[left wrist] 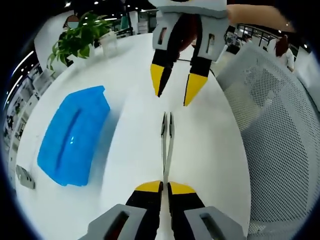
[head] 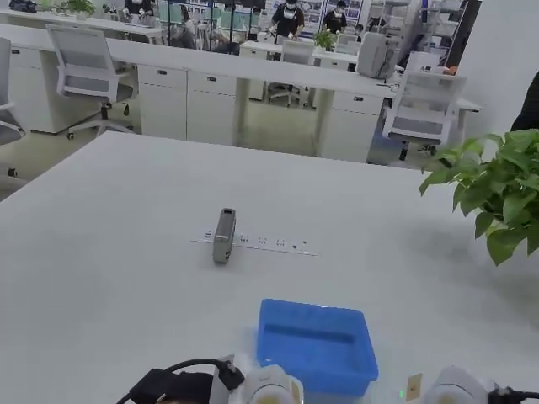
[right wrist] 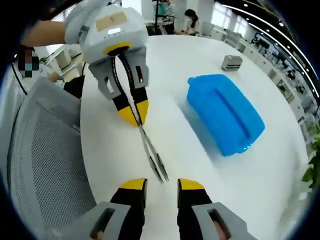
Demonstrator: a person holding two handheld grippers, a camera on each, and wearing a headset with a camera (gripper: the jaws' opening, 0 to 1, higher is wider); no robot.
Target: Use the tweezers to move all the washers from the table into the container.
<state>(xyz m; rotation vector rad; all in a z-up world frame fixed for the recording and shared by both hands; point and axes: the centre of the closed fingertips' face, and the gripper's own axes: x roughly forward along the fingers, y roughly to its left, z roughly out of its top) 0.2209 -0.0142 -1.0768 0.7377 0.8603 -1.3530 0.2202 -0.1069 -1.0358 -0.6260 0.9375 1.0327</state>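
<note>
Left hand-held gripper [left wrist: 166, 187]: jaws pressed together on the rear end of the tweezers [left wrist: 167, 145], at the bottom centre of the left gripper view.
Right hand-held gripper [right wrist: 162, 186]: jaws spread, nothing between them; it faces the left one head-on, entering from the top of the left gripper view.
Tweezers: a slim metal pair running straight out from the left jaws, low over the white worktop [head: 126, 252]. The tips are aimed at the gap between the right jaws and stop just short of them.
Container [head: 312, 306]: a blue rectangular tray on the worktop, to the left of the tweezers in the left gripper view and upper right of them in the right gripper view, well apart from both sets of jaws.
Beyond the container: a small grey device [head: 224, 236] at mid-frame of the head view, and a leafy plant [head: 497, 189] at its right edge.
Writing: a tan sticker [right wrist: 107, 22] on the left hand-held gripper's body, too small to read.
</note>
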